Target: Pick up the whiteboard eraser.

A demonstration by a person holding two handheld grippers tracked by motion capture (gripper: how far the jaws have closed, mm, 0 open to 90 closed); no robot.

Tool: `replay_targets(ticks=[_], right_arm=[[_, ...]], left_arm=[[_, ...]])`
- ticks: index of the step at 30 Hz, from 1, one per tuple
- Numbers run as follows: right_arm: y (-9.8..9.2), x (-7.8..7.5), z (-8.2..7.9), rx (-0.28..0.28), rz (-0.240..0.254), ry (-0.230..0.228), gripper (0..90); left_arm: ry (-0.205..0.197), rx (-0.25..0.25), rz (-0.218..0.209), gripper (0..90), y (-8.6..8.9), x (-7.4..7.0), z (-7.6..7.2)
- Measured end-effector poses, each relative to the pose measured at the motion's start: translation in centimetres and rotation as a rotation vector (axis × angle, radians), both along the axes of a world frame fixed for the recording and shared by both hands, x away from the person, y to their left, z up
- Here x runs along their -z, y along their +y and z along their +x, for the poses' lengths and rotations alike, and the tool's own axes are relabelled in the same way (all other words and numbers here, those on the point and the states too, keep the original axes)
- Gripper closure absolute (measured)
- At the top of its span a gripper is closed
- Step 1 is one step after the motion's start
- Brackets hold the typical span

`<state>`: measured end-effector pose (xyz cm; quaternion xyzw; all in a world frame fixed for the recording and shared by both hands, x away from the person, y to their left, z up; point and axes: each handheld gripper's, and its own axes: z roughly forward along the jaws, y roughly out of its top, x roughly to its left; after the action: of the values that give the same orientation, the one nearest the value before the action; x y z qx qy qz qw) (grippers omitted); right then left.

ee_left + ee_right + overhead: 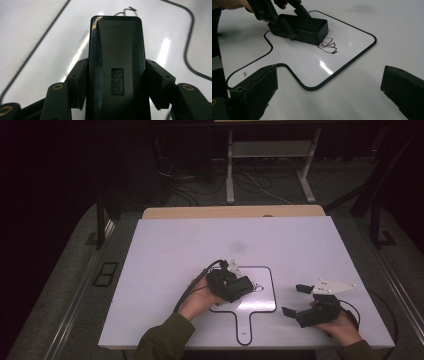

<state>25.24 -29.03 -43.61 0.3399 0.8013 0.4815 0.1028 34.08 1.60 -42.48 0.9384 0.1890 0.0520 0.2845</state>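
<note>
A small handheld whiteboard [264,296] with a black rim and a handle lies flat on the white table. A black block-shaped eraser [116,62] rests on its surface, and my left gripper [239,287] is shut on the eraser's two long sides. Just past the eraser's front end there is a dark scribble [328,45] drawn on the board [317,65]. My right gripper [296,300] stands open off the board's right edge, near the table's front, with nothing between its jaws; in its own view the left gripper [287,21] grips the eraser [308,27].
The white table top [175,250] reaches well beyond the board on all sides. Behind it stand a wooden board edge [235,211], table legs [230,165] and loose cables on the dark floor. A cable [192,287] trails from the left gripper.
</note>
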Motion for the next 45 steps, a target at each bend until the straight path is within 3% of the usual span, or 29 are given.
replay_targets(ticks=[12,27,30,32,45], right_arm=[[0.0,0.0,0.0,0.0,-0.001,0.001,0.0],[0.0,0.0,0.1,0.003,0.002,0.003,0.0],[0.0,0.0,0.1,0.003,0.005,0.004,0.0],[0.0,0.0,0.1,0.003,0.005,0.004,0.0],[-0.1,0.0,0.1,0.002,0.004,0.0,0.0]], left_arm=[[-0.02,-0.092,-0.021,39.3,1.2,0.2,2.3],[-0.013,-0.073,-0.001,39.3,-0.4,0.1,3.9],[-0.006,-0.074,-0.012,39.3,-0.7,0.2,3.5],[-0.021,-0.048,-0.001,39.3,-0.8,0.1,3.4],[-0.005,0.021,0.008,39.3,-2.0,0.0,1.0]])
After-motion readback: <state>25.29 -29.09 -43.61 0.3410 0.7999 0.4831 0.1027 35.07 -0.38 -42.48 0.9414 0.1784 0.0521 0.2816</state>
